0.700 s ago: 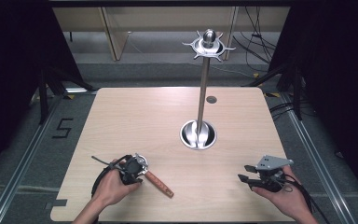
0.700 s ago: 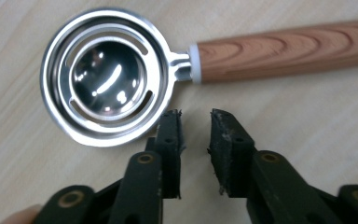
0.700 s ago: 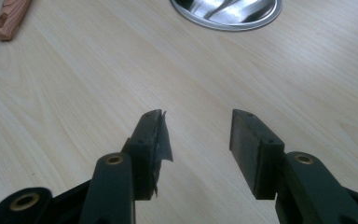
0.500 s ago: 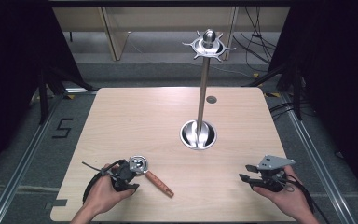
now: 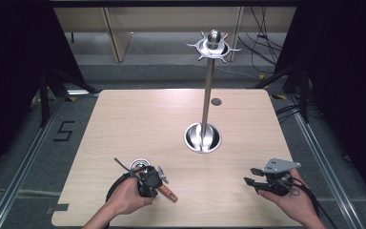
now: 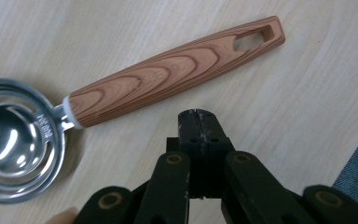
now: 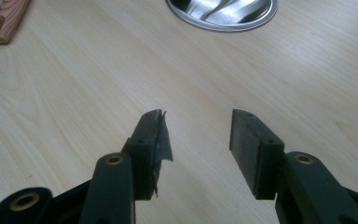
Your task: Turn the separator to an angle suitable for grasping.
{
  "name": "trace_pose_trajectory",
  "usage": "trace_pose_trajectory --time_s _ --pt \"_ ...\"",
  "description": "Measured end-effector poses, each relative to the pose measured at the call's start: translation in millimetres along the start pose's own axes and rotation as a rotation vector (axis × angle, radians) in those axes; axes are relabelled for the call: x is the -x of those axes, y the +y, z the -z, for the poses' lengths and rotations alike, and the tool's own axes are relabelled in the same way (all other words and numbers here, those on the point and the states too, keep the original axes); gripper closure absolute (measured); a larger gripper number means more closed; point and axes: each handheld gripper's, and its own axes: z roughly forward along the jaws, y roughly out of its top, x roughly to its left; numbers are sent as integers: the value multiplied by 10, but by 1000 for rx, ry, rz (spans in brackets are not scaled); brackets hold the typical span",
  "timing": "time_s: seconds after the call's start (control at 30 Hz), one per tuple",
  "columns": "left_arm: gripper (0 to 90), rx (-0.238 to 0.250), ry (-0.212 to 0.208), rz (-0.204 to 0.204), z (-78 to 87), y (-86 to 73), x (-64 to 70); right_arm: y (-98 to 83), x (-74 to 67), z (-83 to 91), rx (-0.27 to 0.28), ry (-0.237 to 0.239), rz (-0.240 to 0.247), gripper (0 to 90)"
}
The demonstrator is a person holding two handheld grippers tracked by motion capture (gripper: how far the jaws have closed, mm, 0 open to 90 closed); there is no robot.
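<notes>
A metal egg separator with a wooden handle (image 5: 167,193) lies near the table's front left. Its slotted steel bowl (image 6: 14,149) and grained handle (image 6: 172,70) show close in the left gripper view, and the handle's end (image 7: 8,18) in the right gripper view. My left gripper (image 5: 152,183) hovers over the handle. Its jaws (image 6: 198,117) are shut with nothing between them, just short of the handle. My right gripper (image 5: 250,176) rests open at the front right, and bare wood shows between its jaws (image 7: 198,127).
A tall metal stand (image 5: 208,95) with a ring of hooks at its top (image 5: 213,46) rises from a round steel base (image 5: 203,138) (image 7: 223,11) at the table's centre right. A small dark disc (image 5: 216,101) sits behind it. The wooden table (image 5: 138,119) ends at a grey floor.
My left gripper has shifted right, from beside the separator's bowl to over its handle. The right gripper has not moved.
</notes>
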Motion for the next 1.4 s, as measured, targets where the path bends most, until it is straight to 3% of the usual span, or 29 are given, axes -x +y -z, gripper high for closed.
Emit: trace_pose_trajectory --time_s 0.07,0.13,0.3,0.67,0.7,0.87,0.93,0.97,1.03,1.1,1.13,1.2,1.27,1.4 --pt "892 -12 -5 -15 -25 35 -8 -5 2 -2 5 -6 0 550" --pt "892 -14 -4 -4 -42 63 0 0 -16 5 -2 -2 -26 550" --pt "892 -9 -8 -19 -78 150 -40 1 -9 2 -4 -6 -9 550" --pt "891 28 -5 -2 -127 382 -132 2 1 7 3 -2 -9 550" --pt "891 30 -5 -4 -127 398 -141 -3 -16 9 -2 -6 -31 550" --pt "888 54 -7 -8 -105 441 -136 -10 0 1 6 -11 -14 550" --pt "859 68 -17 -17 -60 426 -100 -8 -15 18 -4 -5 -46 550" --pt "838 73 -22 -38 -15 412 -84 -8 4 18 4 -5 -29 550" --pt "777 113 -27 -33 96 367 -50 -15 4 30 -3 -5 -42 550" --pt "725 128 -10 -39 176 330 -58 -24 27 20 7 -12 -14 550" --pt "696 139 -4 -45 218 306 -82 -23 17 22 7 -7 -37 550" --pt "620 162 -11 -28 235 277 -118 -23 22 21 9 -12 -43 550" --pt "564 160 -5 -39 231 252 -172 -29 39 24 16 -13 -28 550" --pt "532 168 9 -27 201 245 -251 -32 36 38 6 -16 -47 550"
